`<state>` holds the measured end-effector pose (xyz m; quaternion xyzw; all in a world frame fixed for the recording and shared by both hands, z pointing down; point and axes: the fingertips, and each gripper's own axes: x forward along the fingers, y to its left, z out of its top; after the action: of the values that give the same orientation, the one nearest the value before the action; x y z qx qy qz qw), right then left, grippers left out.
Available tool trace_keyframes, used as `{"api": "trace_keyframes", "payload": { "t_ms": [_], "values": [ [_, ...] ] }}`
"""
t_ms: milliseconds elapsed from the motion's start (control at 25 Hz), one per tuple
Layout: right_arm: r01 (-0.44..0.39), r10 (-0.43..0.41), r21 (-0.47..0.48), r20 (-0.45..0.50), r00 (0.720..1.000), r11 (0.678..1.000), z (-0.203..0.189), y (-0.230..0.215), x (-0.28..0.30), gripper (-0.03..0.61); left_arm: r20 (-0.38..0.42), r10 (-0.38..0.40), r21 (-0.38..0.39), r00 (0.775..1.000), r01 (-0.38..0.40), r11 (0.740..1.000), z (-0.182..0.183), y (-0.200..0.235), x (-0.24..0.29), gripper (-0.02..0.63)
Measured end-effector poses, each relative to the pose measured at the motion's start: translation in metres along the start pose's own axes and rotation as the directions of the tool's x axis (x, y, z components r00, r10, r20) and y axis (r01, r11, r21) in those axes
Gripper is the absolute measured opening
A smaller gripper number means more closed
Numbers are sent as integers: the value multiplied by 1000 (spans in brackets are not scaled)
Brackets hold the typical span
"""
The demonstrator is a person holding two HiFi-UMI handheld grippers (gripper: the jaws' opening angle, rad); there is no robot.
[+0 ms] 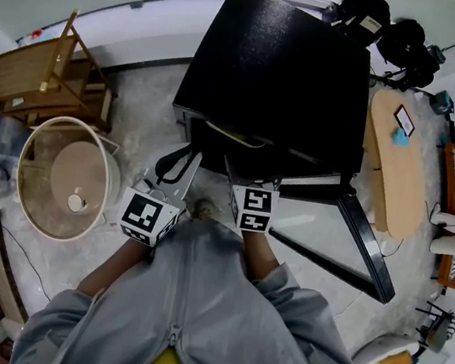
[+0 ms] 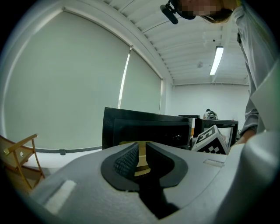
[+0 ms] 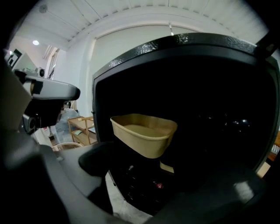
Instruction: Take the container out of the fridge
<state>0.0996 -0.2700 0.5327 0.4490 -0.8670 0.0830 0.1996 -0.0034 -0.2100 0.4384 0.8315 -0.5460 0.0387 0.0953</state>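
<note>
A black fridge point(image 1: 277, 74) stands on the floor in front of me with its door point(image 1: 362, 248) swung open to the right. In the right gripper view a tan open container point(image 3: 144, 133) sits inside the dark fridge point(image 3: 218, 87), and from above only its rim point(image 1: 234, 136) shows. My right gripper point(image 3: 157, 183) is open, its jaws wide apart just short of the container and touching nothing. My left gripper point(image 2: 141, 146) hangs left of it outside the fridge, its pads a narrow gap apart with the container showing through. Both grippers point(image 1: 185, 169) point(image 1: 233, 172) point at the fridge opening.
A wooden folding chair point(image 1: 44, 77) and a round tub point(image 1: 63, 178) stand on the floor to the left. An oval wooden table point(image 1: 400, 160) is to the right of the fridge. Dark bags point(image 1: 385, 31) lie behind it.
</note>
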Motion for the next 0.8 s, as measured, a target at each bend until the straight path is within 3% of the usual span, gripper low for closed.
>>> {"api": "trace_keyframes", "payload": {
  "t_ms": [240, 360, 800],
  "values": [
    [43, -42, 25, -46, 998, 999, -4, -23, 22, 405, -2, 3, 3, 1000, -3, 1000, -1, 1, -4, 54],
    [37, -37, -5, -38, 999, 999, 2, -20, 28, 318, -2, 9, 4, 1000, -9, 1000, -2, 4, -6, 54],
    [13, -14, -27, -10, 1000, 1000, 0, -12, 10, 265, -6, 22, -1, 1000, -22, 1000, -4, 7, -8, 54]
  ]
}}
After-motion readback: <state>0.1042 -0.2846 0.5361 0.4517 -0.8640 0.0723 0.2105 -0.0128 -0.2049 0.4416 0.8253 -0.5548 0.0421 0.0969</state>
